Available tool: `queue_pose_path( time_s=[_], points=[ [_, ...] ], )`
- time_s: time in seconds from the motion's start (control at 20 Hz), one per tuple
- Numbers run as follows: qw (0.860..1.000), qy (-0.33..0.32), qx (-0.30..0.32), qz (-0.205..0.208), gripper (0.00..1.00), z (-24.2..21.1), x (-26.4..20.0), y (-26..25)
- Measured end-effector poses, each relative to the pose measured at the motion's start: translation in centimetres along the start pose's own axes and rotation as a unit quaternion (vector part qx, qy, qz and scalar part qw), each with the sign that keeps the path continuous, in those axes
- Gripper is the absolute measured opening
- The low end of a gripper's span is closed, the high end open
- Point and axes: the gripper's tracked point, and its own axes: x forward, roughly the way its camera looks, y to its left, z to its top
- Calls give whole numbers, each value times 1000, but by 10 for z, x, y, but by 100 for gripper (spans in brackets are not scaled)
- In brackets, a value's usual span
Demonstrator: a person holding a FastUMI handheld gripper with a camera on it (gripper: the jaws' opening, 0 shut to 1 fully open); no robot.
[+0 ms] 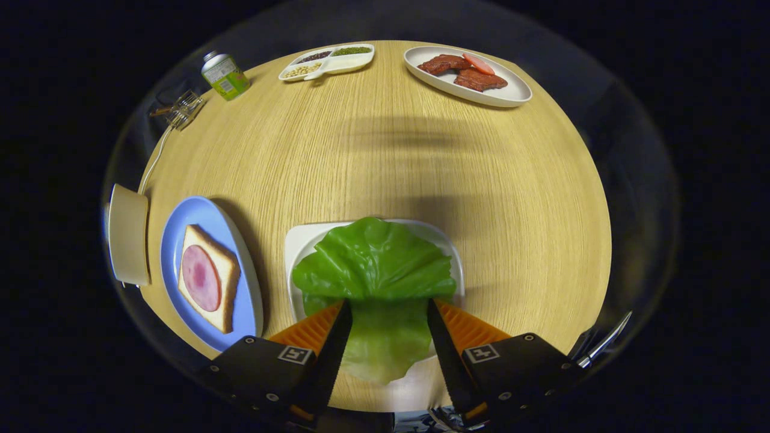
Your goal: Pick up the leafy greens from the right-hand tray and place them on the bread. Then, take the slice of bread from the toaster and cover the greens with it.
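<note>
A green lettuce leaf [374, 264] lies on a white tray [296, 240] just ahead of my fingers, and its pale stem end reaches back between them. My gripper [388, 302] is open, one finger on each side of the stem end, and I cannot tell if the fingers touch the leaf. Left of the tray is a blue plate [175, 240] holding a slice of bread [225, 273] topped with a round pink ham slice [201, 278]. Further left, at the table's edge, stands the beige toaster [127, 234].
Across the round wooden table [385, 156] are a white oval plate with reddish meat slices [466, 75], a divided white dish of beans [328, 60] and a green can [225, 75]. A clear clip with a white cable [183, 109] lies far left. A metal utensil [604, 343] sticks out right of my fingers.
</note>
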Motion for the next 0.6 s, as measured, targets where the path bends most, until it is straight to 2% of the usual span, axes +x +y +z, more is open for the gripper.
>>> queue_pose_path(
  time_s=[0.15,0.25,0.3,0.35,0.4,0.5,0.6],
  points=[
    [1000,3,7,0,73,0,0,0],
    [1000,0,13,-1,63,1,0,-1],
    [1000,-1,18,-2,48,0,-1,-2],
    [1000,-2,27,-2,38,1,0,-3],
    [999,-1,35,-4,17,1,0,-4],
    [999,-2,46,1,6,1,-2,-5],
    [998,-11,54,6,4,2,-7,-3]
  ],
)
